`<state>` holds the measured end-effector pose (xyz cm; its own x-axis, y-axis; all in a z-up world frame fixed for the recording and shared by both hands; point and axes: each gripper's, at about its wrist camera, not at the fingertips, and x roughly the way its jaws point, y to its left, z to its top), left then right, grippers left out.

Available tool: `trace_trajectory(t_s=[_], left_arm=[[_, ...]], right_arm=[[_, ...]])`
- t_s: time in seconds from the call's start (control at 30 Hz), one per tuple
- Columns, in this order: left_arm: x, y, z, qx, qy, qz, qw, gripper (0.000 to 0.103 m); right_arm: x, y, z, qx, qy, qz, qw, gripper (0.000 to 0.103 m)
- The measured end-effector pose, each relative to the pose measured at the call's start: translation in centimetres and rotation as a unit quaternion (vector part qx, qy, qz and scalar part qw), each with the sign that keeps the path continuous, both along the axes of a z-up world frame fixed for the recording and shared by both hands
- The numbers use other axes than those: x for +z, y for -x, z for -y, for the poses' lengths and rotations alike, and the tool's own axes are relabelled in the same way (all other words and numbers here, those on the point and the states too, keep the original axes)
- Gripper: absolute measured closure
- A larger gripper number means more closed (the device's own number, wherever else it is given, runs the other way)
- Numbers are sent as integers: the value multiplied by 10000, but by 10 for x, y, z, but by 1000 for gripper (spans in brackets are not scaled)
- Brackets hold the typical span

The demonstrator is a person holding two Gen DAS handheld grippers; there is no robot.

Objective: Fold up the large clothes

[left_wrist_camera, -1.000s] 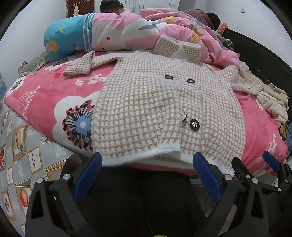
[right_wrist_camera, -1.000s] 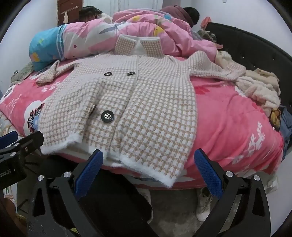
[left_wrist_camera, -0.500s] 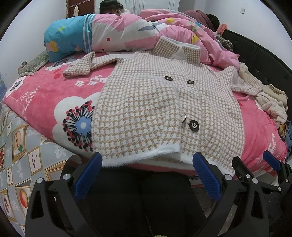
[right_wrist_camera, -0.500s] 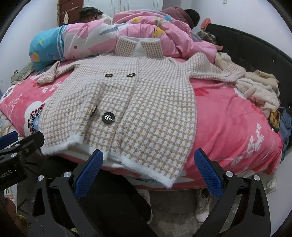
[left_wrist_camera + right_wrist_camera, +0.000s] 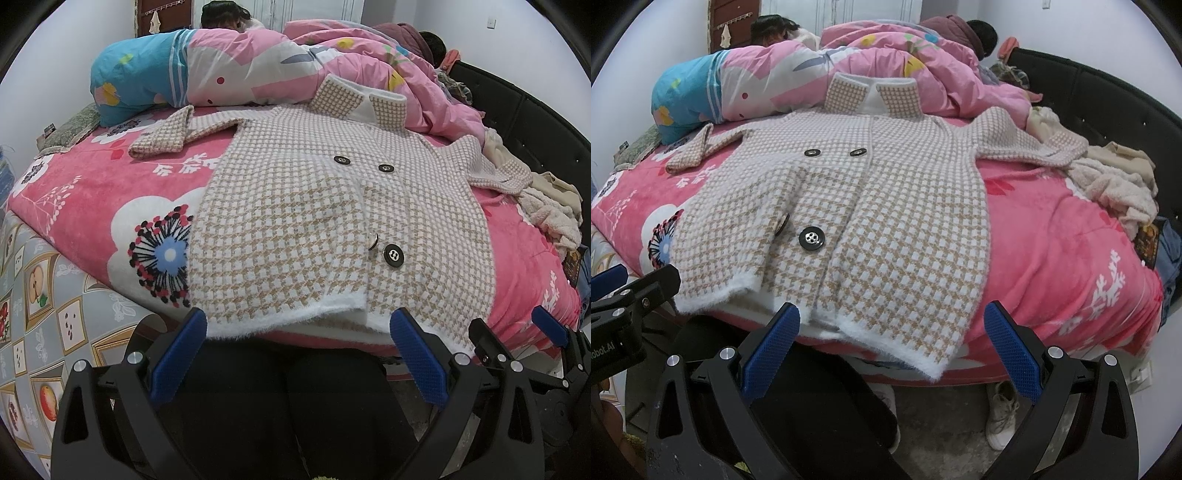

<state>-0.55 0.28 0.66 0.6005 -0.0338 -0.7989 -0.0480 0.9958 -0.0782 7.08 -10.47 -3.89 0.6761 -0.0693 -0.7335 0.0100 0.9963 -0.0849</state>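
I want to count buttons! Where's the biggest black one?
In both views the big black button sits low on the checked coat, near its fluffy white hem, beside a tilted smaller button.

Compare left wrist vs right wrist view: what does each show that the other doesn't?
Left wrist only: the grey fruit-print sheet on the bed's side, and the right gripper at its right edge, jaws apart.

Right wrist only: white sneakers on the floor under the bed edge, and part of the left gripper at its left edge.

Both: the houndstooth coat spread flat on the pink floral blanket, hem overhanging the bed edge, large black button, beige fleece pile, each camera's own jaws open and empty, short of the hem.
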Motion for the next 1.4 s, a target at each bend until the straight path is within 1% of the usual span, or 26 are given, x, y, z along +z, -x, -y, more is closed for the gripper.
trace_trajectory(t_s=[1.4], left_arm=[[1,-1,-3,3,10,18,10000,5]], right_arm=[[-2,0,-3,27,-1,-2,10000,7]])
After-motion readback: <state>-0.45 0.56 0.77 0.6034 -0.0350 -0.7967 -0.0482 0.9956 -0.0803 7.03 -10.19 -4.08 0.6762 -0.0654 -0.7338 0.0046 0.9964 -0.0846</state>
